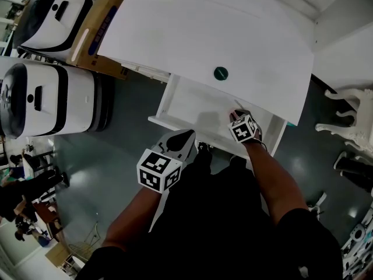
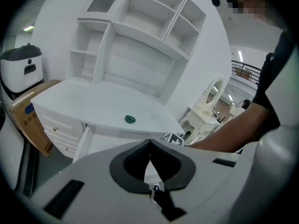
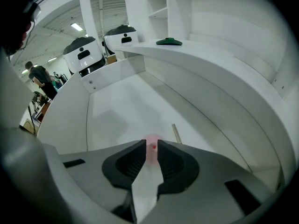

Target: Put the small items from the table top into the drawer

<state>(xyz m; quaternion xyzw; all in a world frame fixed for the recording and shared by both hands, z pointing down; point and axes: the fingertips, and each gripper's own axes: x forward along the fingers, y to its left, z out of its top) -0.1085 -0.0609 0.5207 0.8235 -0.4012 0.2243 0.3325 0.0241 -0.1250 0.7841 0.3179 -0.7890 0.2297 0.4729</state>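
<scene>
The right gripper (image 3: 149, 148) is reaching down into the open drawer (image 1: 195, 105). Its fingers (image 3: 133, 155) are pinching a small pink thing (image 3: 152, 140) with a red dot on it. The fingers are only a little way apart, and the pink thing is sitting right at their tips. It is hanging just over the white drawer floor, near the front of the drawer. A little thin stick (image 3: 176, 133) is lying flat on the drawer floor just beside the fingertips, on the right in the right gripper view.

The left gripper (image 1: 182, 139) is hanging in the air in front of the drawer, outside it, near the drawer's left front corner. Its fingers (image 2: 135, 164) are pressed together and they are holding nothing. The cube with black and white squares (image 1: 158, 171) is sitting on top of this gripper.

A small round green thing (image 1: 220, 73) is lying on the white worktop (image 1: 175, 34), close to the front edge and right above the open drawer. It is sitting alone there, well apart from both grippers. White shelves (image 2: 140, 36) are standing up at the back of the worktop.

The person's bare arm (image 1: 274, 177) is stretching out behind the right gripper. To the left of the desk, two big white and black round machines (image 1: 41, 98) are standing on the gray floor. A brown cardboard box (image 1: 96, 25) is standing between the upper machine and the desk.
</scene>
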